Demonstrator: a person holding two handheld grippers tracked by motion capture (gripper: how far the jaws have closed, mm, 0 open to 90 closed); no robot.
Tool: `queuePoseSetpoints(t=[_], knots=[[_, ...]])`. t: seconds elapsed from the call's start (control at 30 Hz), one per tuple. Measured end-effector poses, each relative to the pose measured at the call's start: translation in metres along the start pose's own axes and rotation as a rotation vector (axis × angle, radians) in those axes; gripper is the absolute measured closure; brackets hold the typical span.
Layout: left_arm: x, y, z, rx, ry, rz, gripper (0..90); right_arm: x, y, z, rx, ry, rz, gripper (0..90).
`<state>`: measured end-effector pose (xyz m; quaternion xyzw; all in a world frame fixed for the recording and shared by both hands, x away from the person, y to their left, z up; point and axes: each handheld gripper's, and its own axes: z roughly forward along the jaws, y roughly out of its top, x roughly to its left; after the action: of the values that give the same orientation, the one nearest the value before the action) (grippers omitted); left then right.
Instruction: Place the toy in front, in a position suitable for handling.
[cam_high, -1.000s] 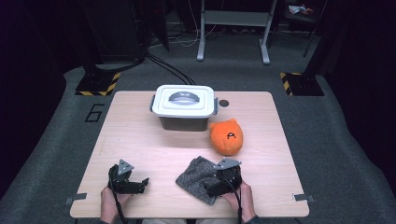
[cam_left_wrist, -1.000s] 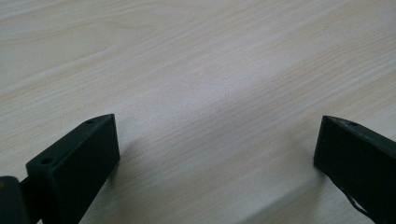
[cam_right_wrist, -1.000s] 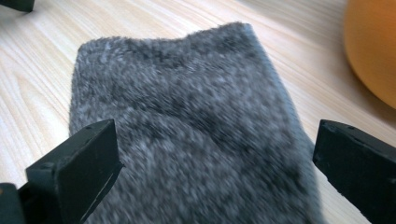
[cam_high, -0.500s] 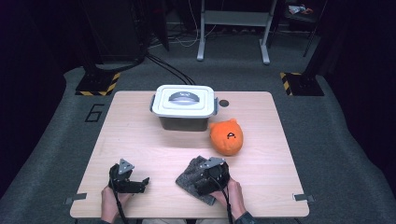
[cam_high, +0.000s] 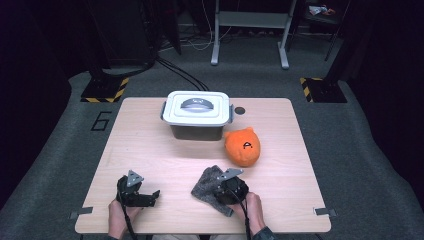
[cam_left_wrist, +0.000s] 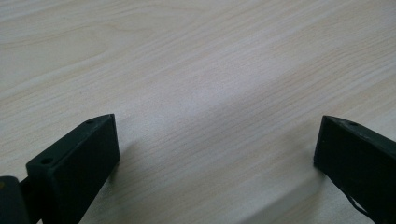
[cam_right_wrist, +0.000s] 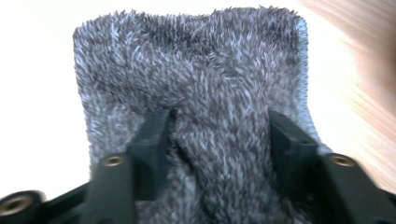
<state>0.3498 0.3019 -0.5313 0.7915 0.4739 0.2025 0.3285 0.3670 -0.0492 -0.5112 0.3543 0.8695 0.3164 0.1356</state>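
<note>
R gripper (cam_high: 227, 189): I have it down on the grey fuzzy cloth (cam_high: 207, 186) at the near edge of the table (cam_high: 150, 150), a little right of ctr. In the right gripper view the jaws have just been closing, and a raised fold of cloth (cam_right_wrist: 219, 135) is bunched between them, w/ both pads pressing into the pile. I read this as clenched on the cloth. The rest of the cloth lies flat on the table, spreading out ahead of the jaws.

L gripper (cam_high: 142, 196): I hold it low over bare wood at the near left, well apart from the cloth. The left gripper view shows its jaws spread wide w/ nothing but table (cam_left_wrist: 201, 70) between them, i.e. released.

Other items: orange plush ball (cam_high: 242, 146) sits just beyond the cloth, to the right. White-lidded container (cam_high: 197, 114) stands at the far side of the table, near ctr, lid on.
</note>
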Motion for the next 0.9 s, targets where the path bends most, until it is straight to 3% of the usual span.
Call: queuePoseSetpoints(t=[0.17, 0.37, 0.5, 0.9], knots=[[0.000, 0.000, 0.000, 0.000, -0.001, 0.000, 0.0, -0.005, 0.000, -0.001, -0.005, -0.001, 0.000, 62.8], [0.000, 0.000, 0.001, -0.010, 0.008, 0.001, 0.0, -0.008, -0.002, -0.002, -0.014, 0.022, 0.003, 72.4], [0.000, 0.000, 0.001, -0.008, 0.007, 0.000, 0.0, -0.012, -0.002, -0.007, -0.032, 0.048, 0.021, 74.3], [0.000, 0.000, 0.001, -0.008, 0.006, -0.002, 0.0, -0.014, -0.007, -0.027, -0.039, 0.044, 0.022, 74.8]])
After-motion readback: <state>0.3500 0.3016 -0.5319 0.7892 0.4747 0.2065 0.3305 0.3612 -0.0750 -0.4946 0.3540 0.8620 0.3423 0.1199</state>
